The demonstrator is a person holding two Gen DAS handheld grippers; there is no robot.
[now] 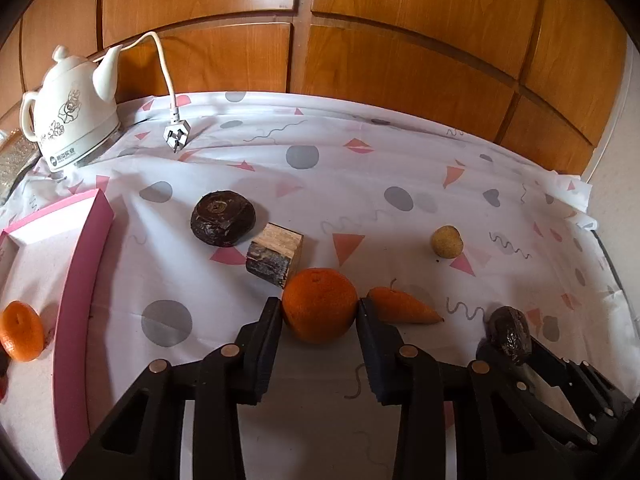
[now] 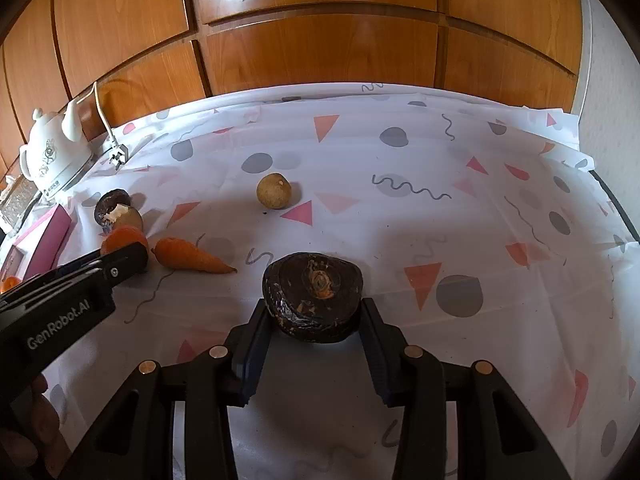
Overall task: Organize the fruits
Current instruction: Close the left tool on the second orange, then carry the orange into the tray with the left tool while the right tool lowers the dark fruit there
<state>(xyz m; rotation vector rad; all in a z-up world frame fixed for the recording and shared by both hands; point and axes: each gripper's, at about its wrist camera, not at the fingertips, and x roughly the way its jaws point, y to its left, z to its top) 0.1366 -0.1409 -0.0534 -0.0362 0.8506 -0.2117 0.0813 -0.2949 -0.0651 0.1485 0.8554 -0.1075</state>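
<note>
An orange [image 1: 319, 304] rests on the patterned cloth, and my left gripper [image 1: 319, 307] is shut on it, a pad against each side. My right gripper [image 2: 314, 306] is shut on a dark brown, flattened fruit [image 2: 314, 294]; the left wrist view has this pair at the lower right, dark fruit [image 1: 510, 334]. A carrot [image 1: 404, 311] lies just right of the orange. Farther back are a second dark fruit [image 1: 223, 218] and a small yellowish round fruit [image 1: 447, 242]. A pink box [image 1: 82, 264] at the left holds another orange [image 1: 20, 336].
A wooden block [image 1: 274, 258] sits just behind the held orange. At the back left stand a white kettle [image 1: 72, 112] and its loose plug [image 1: 176, 136]. Wooden cabinet doors [image 1: 400, 40] close the back. The table edge [image 2: 612, 200] runs down the right.
</note>
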